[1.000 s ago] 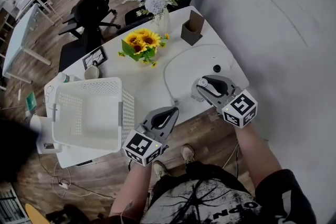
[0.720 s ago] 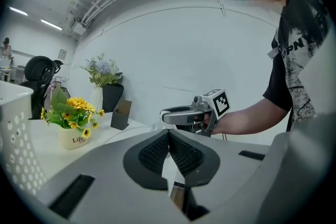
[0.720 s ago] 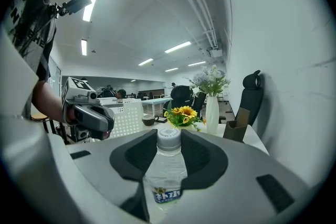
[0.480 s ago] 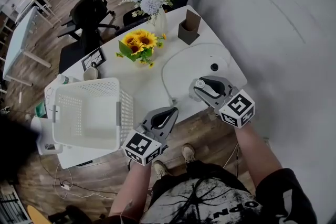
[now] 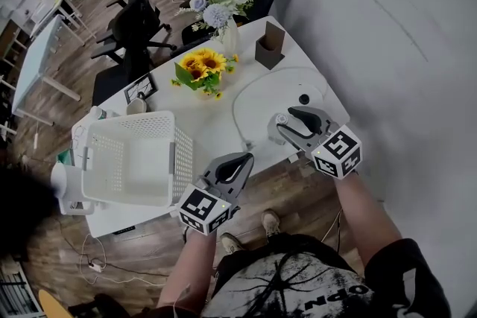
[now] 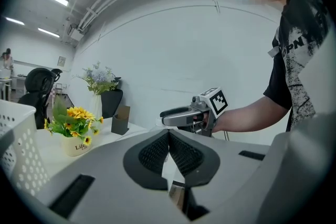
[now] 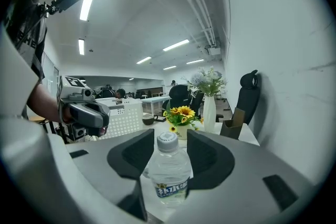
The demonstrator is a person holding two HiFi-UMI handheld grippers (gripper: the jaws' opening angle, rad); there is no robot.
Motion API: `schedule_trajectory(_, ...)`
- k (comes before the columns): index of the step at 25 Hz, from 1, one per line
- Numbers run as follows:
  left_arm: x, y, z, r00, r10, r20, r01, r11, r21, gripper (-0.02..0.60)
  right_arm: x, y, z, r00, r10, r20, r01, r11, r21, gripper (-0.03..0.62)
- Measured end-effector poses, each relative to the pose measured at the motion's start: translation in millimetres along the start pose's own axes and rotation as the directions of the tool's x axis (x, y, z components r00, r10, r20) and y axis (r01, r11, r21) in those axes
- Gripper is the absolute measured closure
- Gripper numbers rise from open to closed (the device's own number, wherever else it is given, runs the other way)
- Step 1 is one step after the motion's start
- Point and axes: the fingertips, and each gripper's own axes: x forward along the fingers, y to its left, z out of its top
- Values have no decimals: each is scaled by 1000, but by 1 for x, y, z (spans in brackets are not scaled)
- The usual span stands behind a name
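Two jaws of the right gripper (image 7: 170, 137) stand apart, one on each side of the bottle (image 7: 168, 176). The pads flank the cap and neck and do not look pressed in, so I read this gripper as released around the bottle, not yet holding it. The bottle is upright, clear, with a white cap and a label low on its body. It stands on the table (image 5: 216, 123) by the near edge, close to the right-hand corner.

The left gripper (image 6: 168, 132) has its pads pressed together at the tips with nothing between them. It hangs just off the near edge, to the left of the bottle and apart from it.

Farther out, a white cable (image 5: 240, 97) loops over the table behind the bottle, with a small black thing (image 5: 304, 98) inside the loop. The sunflowers (image 5: 200, 65) sit mid-table, the vase (image 5: 227, 30) and a brown box (image 5: 270, 45) at the far edge. A white basket (image 5: 134, 160) fills the left end and looks empty.

My judgement is that the step in hand is the grasp on the bottle, with the approach done and the squeeze to come. The next move calls for closing the right jaws evenly on the bottle, low enough to catch the body and not only the cap, then lifting straight up. A thin clear bottle may dent or slip, so the squeeze wants to be firm but not hard. The basket looks the likely place for it, though that is a guess
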Motion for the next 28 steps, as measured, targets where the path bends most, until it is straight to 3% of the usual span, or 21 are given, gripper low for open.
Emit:
schedule_trajectory(10,-11,-15,22,999,34,41,-36,999,41,571,-37,14,20,998,-24,66,25,999,-24,407)
schedule_trajectory(15,-18,-17,31,997,42,67,-46,997,55,571,-42,32,27,997,10,73,-7,999,-43,542)
schedule_trajectory(28,-36,-10,55,989,72,130,-85,992,97,571,-40,79,54,990,117,80,-107,987,-119,568)
